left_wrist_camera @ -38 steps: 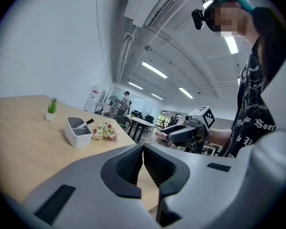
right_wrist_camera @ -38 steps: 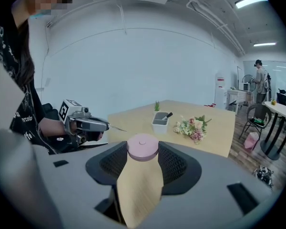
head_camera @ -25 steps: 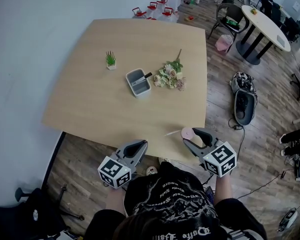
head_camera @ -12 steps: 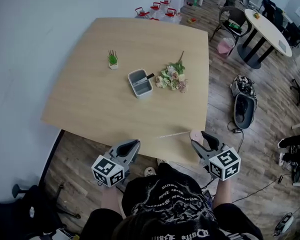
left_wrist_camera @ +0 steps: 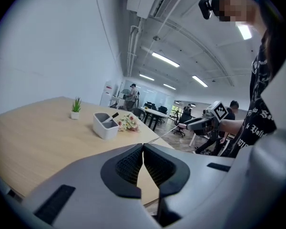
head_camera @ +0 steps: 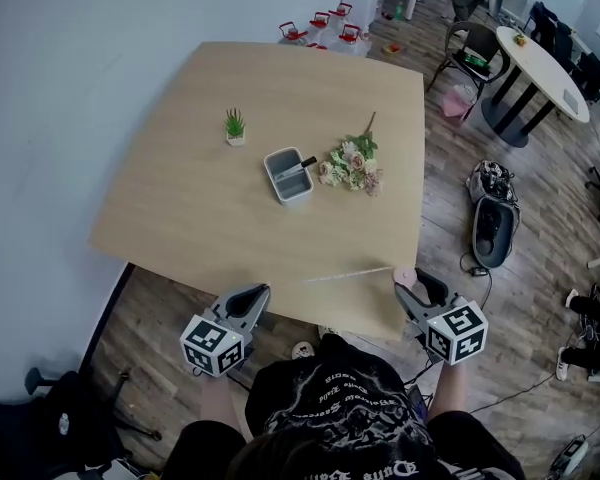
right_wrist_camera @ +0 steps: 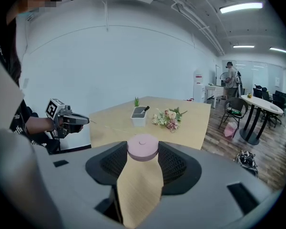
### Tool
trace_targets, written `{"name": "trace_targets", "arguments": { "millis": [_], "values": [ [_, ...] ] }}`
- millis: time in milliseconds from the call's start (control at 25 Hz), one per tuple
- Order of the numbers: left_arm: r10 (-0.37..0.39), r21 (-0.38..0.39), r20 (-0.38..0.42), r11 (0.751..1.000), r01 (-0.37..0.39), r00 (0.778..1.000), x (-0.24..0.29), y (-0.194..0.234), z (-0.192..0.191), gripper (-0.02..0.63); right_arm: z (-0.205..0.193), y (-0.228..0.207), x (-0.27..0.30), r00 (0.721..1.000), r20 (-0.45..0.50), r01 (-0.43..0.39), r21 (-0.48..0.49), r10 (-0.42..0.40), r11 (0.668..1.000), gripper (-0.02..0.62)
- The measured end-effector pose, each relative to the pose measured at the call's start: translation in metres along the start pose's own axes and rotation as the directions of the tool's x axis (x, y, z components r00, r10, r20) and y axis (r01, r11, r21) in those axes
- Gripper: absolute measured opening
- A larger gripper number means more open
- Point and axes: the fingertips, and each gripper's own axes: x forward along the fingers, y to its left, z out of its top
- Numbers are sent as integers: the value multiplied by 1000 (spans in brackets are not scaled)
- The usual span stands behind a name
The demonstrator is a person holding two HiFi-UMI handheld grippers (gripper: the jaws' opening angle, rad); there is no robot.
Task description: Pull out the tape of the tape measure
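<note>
1. While right gripper [head_camera: 417,280] clamps round pink plastic tape measure [right_wrist_camera: 142,148] just off near edge of light wooden table [head_camera: 230,198], left gripper [left_wrist_camera: 143,146] pinches its thin pale tape [head_camera: 345,273]
2. Tape partly out, spanning both grippers; more pulling likely left

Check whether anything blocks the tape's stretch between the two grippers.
Nothing visible does. The tape runs free from the pink tape measure in the right gripper to the left gripper, over the table's near edge.
</note>
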Motion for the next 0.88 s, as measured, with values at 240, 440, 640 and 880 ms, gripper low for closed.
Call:
{"name": "trace_targets", "arguments": {
  "millis": [240,440,640,880],
  "values": [
    [31,5,-4,1000,-31,1000,-3,6,3,14,5,-2,6,1000,2,-11,-10,11,1000,218],
    [59,-11,-14,998,-59,998,-3,8,-4,14,3,-8,9,1000,-9,-6,-10,6,1000,218],
    [84,-37,-17,996,-84,996,-5,11,-11,14,-3,-16,9,1000,-20,-8,6,8,1000,218],
    [98,-53,-10,994,-99,995,-3,16,-8,14,-2,-14,20,999,-36,-32,-8,32,999,218]
  ]
}}
